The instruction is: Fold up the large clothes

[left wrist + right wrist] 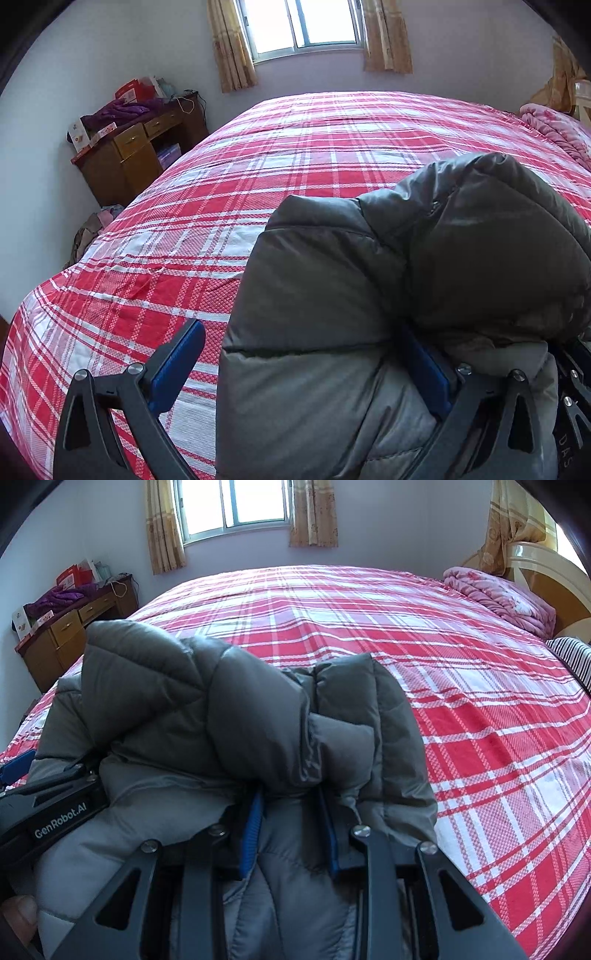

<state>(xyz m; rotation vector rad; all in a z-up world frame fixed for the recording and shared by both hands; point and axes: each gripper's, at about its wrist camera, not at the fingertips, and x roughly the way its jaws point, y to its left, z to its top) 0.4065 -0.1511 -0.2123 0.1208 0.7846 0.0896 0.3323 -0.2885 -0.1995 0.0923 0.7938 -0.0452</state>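
- Across both views, I see a wide bed (295,155) under a red-and-white plaid sheet (480,701), running back to a curtained window (299,22).
- On the near part of that sheet is the grey puffer jacket (332,295), bunched and partly doubled over itself; from the left wrist it fills the right half of the picture, from the right wrist the left and middle.
- Left side of the room: a wooden desk (140,155) piled with purple cloth and boxes. At the right, by the headboard, a folded pink blanket (506,594) lies well apart from the jacket.
- My right gripper (291,834): both blue pads press into a fold of the jacket, padding bulging over and below them. Jaws clenched, grasping the jacket.
- My left gripper (303,369): jaws spread wide. The left blue pad (177,365) stands bare over the sheet, clear of the fabric. The other pad is up against the jacket, half buried under an overhanging fold. Jacket sits between the jaws but is not squeezed; I read it as released.
- Right wrist view, lower left: the left gripper's black body lies against the jacket, and a fingertip (18,919) shows at the edge.
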